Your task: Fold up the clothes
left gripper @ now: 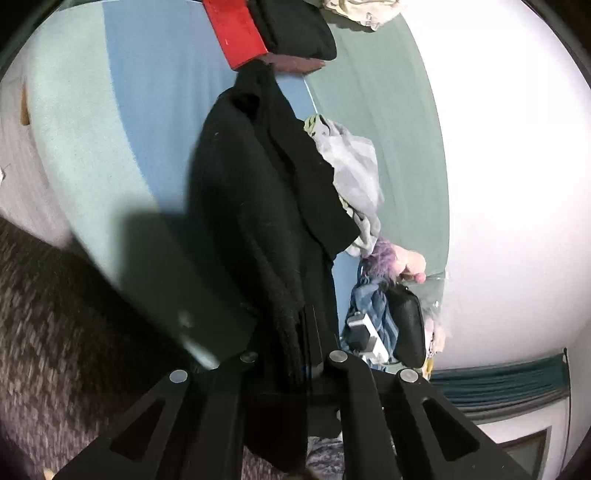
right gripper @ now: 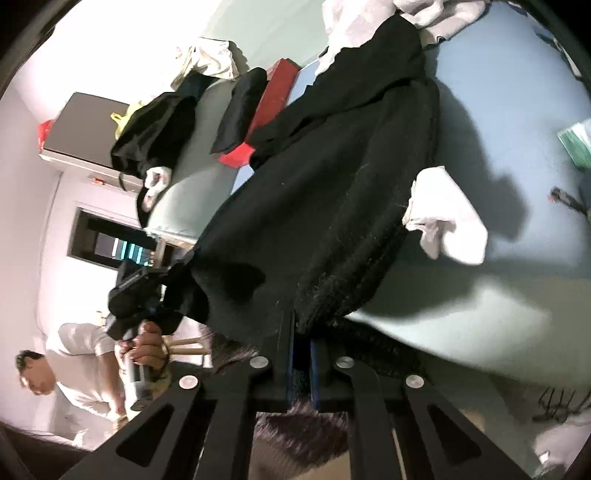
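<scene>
Black knit garment (left gripper: 258,206) hung lengthwise between both claws, running from the lower centre to the top of each frame above the bed (left gripper: 147,92); left claw (left gripper: 295,354) and right claw (right gripper: 301,343) were each clamped on an edge.

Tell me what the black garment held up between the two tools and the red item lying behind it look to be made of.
Black garment: likely a knit or fleece fabric, matte; its surface is fuzzy, lint-specked and ribbed along the hem, and it drapes in soft folds.
Red item: flat with straight edges and a smooth, even colour, possibly card or stiff folded cloth; the pictures leave that open.
</scene>
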`<state>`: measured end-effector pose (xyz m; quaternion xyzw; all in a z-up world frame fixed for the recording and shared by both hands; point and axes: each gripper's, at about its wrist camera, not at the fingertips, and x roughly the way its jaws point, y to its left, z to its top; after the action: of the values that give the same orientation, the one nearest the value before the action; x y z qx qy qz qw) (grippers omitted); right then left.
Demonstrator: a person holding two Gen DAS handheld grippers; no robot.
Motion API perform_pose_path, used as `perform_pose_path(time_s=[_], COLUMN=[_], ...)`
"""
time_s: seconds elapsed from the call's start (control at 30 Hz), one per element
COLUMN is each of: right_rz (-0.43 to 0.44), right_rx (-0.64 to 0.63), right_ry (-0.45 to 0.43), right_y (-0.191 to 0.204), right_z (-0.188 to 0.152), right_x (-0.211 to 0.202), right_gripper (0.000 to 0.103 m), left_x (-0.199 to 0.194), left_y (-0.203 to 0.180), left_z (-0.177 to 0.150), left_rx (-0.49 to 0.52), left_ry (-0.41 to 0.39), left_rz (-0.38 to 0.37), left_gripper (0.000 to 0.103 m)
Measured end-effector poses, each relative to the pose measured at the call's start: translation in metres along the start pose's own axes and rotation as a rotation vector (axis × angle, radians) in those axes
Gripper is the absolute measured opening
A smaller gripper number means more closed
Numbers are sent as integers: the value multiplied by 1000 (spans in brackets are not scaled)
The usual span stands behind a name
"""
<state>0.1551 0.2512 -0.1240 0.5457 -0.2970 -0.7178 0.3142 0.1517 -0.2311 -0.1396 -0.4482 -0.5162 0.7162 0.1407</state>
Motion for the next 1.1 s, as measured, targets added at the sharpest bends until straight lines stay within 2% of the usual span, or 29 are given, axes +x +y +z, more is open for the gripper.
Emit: perform_pose_path(time_s=[0.07, 0.2, 0.27, 0.4, 0.57, 0.77, 0.9, 1.0, 1.1], right_rz=[7, 21, 34, 37, 32, -28, -58, -91, -101], right_rx=[0, 6, 11, -11, -30, 20, 98, 134, 166], right_ry=[3, -11, -17, -52, -131, -205, -204, -204, -201], right_y=[3, 9, 12, 14, 13, -1, -19, -43, -61], right_z=[-9, -13, -6, 31, 101, 207, 278, 313, 335], right_x=[-12, -21, -15, -13, -11, 16, 49, 66, 74], right_gripper=[7, 7, 7, 7, 7, 7, 7, 7, 7], left_x=[-6, -16, -12, -8, 23, 100, 145, 169, 185], left_y=[2, 20, 24, 18, -7, -26, -34, -35, -27], left_z=[-14, -20, -12, 13, 74, 165, 220, 247, 265], left_rx=[-1, -70, -96, -98, -97, -110, -115, -119, -174], left_ry=[11, 32, 43, 66, 90, 156, 171, 175, 168], left_rz=[19, 46, 68, 93, 137, 236, 310, 334, 329], left_gripper=[7, 7, 7, 7, 7, 8, 7, 8, 16])
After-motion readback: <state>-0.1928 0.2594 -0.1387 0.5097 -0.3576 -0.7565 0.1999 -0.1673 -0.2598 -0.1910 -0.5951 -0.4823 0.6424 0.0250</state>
